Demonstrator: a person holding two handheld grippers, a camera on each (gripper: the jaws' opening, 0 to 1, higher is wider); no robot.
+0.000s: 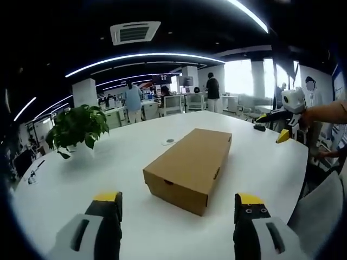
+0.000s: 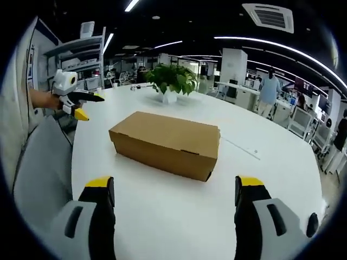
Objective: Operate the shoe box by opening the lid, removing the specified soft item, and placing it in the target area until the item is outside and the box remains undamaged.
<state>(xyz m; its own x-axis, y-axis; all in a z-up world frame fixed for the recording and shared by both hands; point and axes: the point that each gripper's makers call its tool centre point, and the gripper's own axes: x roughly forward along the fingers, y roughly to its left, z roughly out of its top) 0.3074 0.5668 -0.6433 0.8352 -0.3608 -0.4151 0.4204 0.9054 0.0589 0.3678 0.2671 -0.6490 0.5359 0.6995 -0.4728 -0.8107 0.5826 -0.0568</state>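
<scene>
In the left gripper view, the left tongs [image 1: 178,208] rose from the bottom edge with their two yellow-tipped jaws spread wide and holding nothing. Above the gap between them, at the centre of the frame, a plain brown cardboard shoe box [image 1: 188,167] lay flat on a large white tabletop [image 1: 108,162], its lid closed. A small round disc [image 1: 169,141] sat on the tabletop just beyond the box. At middle left, a leafy green potted plant [image 1: 77,128] stood on the tabletop, well apart from the box. At the right edge, a person's hand [image 1: 314,115] held the right tongs [image 1: 274,125] above the far side of the tabletop, apart from the box, their yellow tips visibly parted. Behind lay an open office with a dark ceiling, curved light strips, and several people standing at desks. In the right gripper view, the right tongs [image 2: 173,208] came up from the bottom edge, jaws likewise spread wide and empty. The closed shoe box [image 2: 165,143] lay at the centre of the frame on the tabletop [image 2: 260,162], beyond the jaw tips and not touched by them. The potted plant [image 2: 171,80] stood behind it at upper centre. At the left edge, the left tongs [image 2: 87,105] hung beside the tabletop's edge in a hand [image 2: 51,100], their jaws parted too. A pale grey chair back [image 2: 40,173] filled the lower left.
</scene>
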